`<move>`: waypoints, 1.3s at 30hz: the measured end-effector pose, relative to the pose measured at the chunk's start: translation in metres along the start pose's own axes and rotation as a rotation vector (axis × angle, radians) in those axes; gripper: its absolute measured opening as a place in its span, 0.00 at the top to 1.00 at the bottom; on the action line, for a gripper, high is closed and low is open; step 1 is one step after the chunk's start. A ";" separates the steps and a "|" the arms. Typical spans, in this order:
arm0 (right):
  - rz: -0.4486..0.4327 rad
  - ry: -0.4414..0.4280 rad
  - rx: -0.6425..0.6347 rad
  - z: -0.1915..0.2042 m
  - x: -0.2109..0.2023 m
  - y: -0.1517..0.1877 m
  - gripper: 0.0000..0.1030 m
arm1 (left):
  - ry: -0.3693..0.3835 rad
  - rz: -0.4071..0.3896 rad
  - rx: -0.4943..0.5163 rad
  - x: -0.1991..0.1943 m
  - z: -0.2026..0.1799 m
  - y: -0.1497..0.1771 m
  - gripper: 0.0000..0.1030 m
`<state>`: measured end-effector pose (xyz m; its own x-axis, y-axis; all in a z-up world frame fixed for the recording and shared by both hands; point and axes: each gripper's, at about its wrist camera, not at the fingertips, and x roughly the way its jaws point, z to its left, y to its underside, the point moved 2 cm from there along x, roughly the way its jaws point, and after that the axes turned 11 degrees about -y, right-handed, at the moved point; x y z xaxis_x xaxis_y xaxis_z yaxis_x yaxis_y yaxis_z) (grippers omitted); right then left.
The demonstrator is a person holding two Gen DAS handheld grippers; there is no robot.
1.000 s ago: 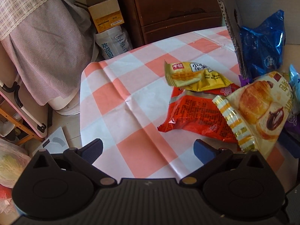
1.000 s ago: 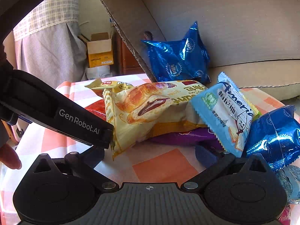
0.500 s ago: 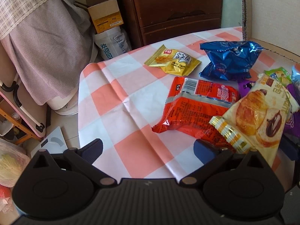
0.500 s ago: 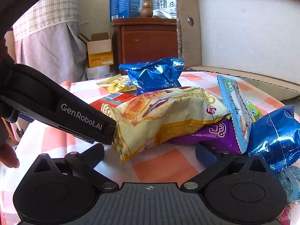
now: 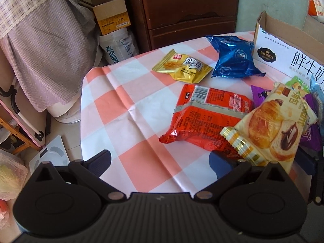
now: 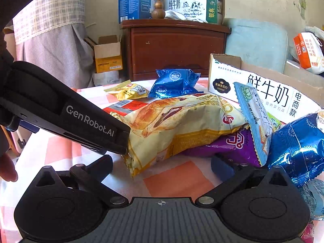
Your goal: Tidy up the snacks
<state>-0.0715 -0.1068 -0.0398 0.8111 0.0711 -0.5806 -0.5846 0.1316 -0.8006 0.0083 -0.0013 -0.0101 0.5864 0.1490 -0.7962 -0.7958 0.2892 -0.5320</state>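
Snacks, loose on a checked tablecloth [image 5: 129, 109]: yellow packet [image 5: 182, 69], blue packet [image 5: 235, 60], red packet [image 5: 204, 119], croissant bag [image 5: 275, 127] atop purple packet [image 6: 226, 143], all beside an open milk carton box [image 5: 287, 58]. Left gripper [image 5: 160, 160]: jaws spread, empty, low over the cloth near the red packet. Right gripper [image 6: 162, 165]: jaws spread, empty, facing the heap. Step, as judged: choosing a first packet; next move calls for closing on one and carrying it to the box.
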 end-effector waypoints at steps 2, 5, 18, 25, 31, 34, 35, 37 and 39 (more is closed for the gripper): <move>-0.001 0.001 -0.001 0.001 0.000 0.000 0.00 | -0.003 -0.001 0.002 0.000 0.000 0.000 0.01; -0.001 0.000 -0.001 0.001 0.001 -0.001 0.00 | -0.002 0.004 0.002 0.002 0.000 -0.002 0.01; -0.001 0.001 -0.001 0.001 0.001 -0.001 0.00 | -0.009 0.006 -0.007 0.003 0.002 -0.001 0.01; 0.000 0.001 -0.001 0.002 0.001 0.000 0.00 | -0.012 -0.014 -0.025 -0.004 0.005 -0.004 0.01; 0.000 0.001 -0.001 0.002 0.001 0.000 0.00 | -0.028 -0.057 -0.046 -0.013 0.012 -0.009 0.01; 0.000 0.001 -0.001 0.002 0.001 0.000 0.00 | -0.032 -0.083 -0.050 -0.020 0.014 -0.011 0.01; 0.000 0.001 -0.001 0.002 0.001 0.000 0.00 | -0.033 -0.094 -0.053 -0.023 0.015 -0.012 0.01; 0.000 0.001 -0.001 0.002 0.001 0.000 0.00 | -0.031 -0.113 -0.061 -0.030 0.016 -0.013 0.01; -0.001 0.001 0.000 0.002 0.001 0.000 0.00 | -0.032 -0.123 -0.064 -0.036 0.018 -0.013 0.01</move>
<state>-0.0705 -0.1049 -0.0397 0.8114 0.0697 -0.5803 -0.5841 0.1312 -0.8010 0.0000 0.0062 0.0310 0.6834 0.1464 -0.7152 -0.7254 0.2459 -0.6429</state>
